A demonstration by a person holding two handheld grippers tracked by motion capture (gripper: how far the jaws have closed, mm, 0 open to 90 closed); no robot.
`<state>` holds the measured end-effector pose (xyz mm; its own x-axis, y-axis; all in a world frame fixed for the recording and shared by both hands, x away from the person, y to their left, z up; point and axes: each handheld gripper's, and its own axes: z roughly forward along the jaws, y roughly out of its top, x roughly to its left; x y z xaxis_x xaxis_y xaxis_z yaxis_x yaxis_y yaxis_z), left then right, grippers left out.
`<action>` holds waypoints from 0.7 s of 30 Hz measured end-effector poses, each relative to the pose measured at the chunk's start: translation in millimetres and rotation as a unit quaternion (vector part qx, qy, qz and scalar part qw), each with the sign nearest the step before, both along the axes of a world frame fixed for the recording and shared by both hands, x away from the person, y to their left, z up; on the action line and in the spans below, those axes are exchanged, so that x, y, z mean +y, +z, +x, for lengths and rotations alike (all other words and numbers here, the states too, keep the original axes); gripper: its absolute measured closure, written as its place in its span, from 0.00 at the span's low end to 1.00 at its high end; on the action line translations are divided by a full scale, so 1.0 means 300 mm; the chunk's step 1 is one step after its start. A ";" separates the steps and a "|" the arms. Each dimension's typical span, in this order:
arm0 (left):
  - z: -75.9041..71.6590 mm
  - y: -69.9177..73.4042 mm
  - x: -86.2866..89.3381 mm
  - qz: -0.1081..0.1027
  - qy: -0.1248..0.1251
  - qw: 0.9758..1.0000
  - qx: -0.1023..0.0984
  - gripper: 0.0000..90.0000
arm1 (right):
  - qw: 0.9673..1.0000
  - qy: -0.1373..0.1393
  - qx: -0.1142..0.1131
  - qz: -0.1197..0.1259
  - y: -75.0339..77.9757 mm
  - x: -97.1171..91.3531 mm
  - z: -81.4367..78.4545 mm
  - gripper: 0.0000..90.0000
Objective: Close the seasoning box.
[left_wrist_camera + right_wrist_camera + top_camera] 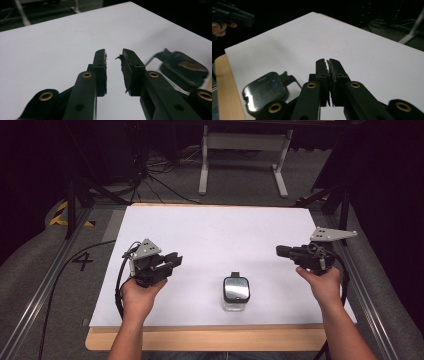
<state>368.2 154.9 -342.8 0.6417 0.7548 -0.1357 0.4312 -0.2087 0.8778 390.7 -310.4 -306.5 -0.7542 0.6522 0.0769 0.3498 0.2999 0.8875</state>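
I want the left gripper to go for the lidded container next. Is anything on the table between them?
Nothing visible. Bare white table lies between the left gripper and the container, which stands alone near the front edge. The right gripper is off to the other side.

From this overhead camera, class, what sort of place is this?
Probably a lab recording bench: a white sheet on a wooden tabletop, dark curtains, aluminium floor rails and loose black cables.

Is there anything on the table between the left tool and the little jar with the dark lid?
No. In the high view, only bare white table lies between the left tool and the jar. Nothing sits in that stretch.
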 end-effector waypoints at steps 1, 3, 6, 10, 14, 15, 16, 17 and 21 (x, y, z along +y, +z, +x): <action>0.009 -0.008 0.011 0.004 0.006 1.000 0.001 0.81 | 1.000 -0.013 0.000 0.003 0.000 -0.025 0.003 0.96; 0.025 -0.023 0.034 0.009 0.026 1.000 0.004 0.80 | 0.999 -0.044 0.000 0.007 -0.005 -0.078 0.009 0.95; 0.057 -0.054 0.075 0.016 0.054 0.998 0.011 0.79 | 0.996 -0.085 0.015 0.018 -0.027 -0.147 0.025 0.91; 0.084 -0.091 0.114 0.022 0.081 0.996 0.022 0.77 | 0.991 -0.129 0.031 0.027 -0.068 -0.206 0.049 0.88; 0.120 -0.149 0.154 0.024 0.106 0.993 0.038 0.75 | 0.983 -0.172 0.050 0.029 -0.132 -0.254 0.080 0.83; 0.128 -0.165 0.163 0.022 0.112 0.992 0.046 0.75 | 0.981 -0.182 0.057 0.023 -0.154 -0.263 0.092 0.83; 0.137 -0.181 0.172 0.018 0.117 0.992 0.053 0.75 | 0.980 -0.188 0.063 0.017 -0.171 -0.268 0.101 0.83; 0.146 -0.198 0.183 0.019 0.122 0.990 0.061 0.75 | 0.979 -0.192 0.070 0.012 -0.188 -0.273 0.110 0.80; 0.168 -0.247 0.204 0.023 0.132 0.988 0.076 0.74 | 0.976 -0.203 0.081 -0.003 -0.262 -0.275 0.142 0.77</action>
<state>418.5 216.2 -416.9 0.3969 0.9008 -0.1764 0.6016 -0.1101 0.7912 433.3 -393.0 -385.0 -0.4112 0.8957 0.1691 0.5761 0.1116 0.8097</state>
